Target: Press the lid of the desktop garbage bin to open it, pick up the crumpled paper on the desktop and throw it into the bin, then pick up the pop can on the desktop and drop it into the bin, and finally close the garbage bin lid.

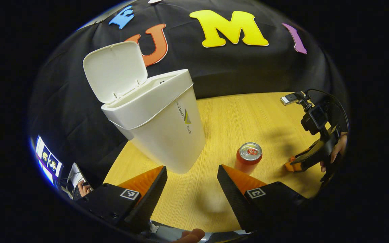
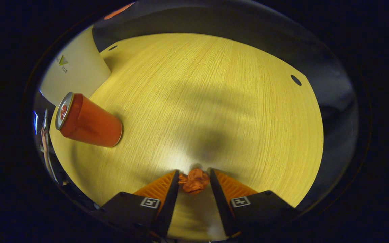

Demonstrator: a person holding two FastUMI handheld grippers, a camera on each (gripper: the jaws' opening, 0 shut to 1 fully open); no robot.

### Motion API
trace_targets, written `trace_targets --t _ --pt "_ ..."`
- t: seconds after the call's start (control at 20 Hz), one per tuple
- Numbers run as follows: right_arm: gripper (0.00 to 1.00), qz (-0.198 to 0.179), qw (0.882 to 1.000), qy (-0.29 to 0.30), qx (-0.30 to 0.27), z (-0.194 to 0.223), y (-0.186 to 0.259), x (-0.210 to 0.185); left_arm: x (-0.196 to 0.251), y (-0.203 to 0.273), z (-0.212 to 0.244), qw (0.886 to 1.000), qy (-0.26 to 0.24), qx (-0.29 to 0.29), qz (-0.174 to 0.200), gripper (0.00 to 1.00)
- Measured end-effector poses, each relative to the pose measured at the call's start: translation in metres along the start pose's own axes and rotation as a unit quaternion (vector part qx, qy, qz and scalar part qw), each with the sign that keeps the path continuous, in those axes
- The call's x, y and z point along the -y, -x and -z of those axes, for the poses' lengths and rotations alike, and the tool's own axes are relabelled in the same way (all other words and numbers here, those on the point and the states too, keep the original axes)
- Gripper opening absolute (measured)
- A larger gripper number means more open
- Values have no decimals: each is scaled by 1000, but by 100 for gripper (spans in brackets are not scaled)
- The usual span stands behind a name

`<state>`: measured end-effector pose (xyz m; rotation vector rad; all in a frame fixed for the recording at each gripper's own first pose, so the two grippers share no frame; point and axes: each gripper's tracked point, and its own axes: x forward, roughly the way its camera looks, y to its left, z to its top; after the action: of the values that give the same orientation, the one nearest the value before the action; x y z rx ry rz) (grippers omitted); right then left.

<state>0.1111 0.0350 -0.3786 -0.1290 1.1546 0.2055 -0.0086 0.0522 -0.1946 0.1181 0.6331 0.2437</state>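
The bin (image 1: 160, 125) stands with its lid (image 1: 115, 71) up, ready. The right tongs (image 2: 193, 182) straddle the crumpled paper (image 2: 194, 181) mid-surface, seemingly touching it, grip uncertain. The left tongs (image 1: 191, 179) hang open near the can (image 1: 248, 157).

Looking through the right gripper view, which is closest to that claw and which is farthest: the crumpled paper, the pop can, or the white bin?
1. Crumpled paper: right between the fingers of the right claw, at their tips.
2. Pop can: off to the left on the wooden table.
3. White bin: beyond the can, at the far upper left edge.
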Motion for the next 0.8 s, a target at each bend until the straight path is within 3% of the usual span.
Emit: trace_targets --t 0.05,0.2,0.3,0.55,0.8 --pt "48 0 1000 -2 -2 -1 1 -1 0 1 2 1000 2 -3 0 99" --pt "46 3 1000 0 2 -2 3 -2 -3 3 4 1000 -1 -5 -4 99" --pt "32 -2 1000 0 0 0 4 -7 -6 5 6 1000 -5 -5 -6 99" --pt "32 -9 999 -13 33 -12 32 -10 -10 12 7 1000 4 1 -2 99" --pt "32 -13 994 -14 107 -53 103 -7 -8 14 6 999 5 20 25 99"
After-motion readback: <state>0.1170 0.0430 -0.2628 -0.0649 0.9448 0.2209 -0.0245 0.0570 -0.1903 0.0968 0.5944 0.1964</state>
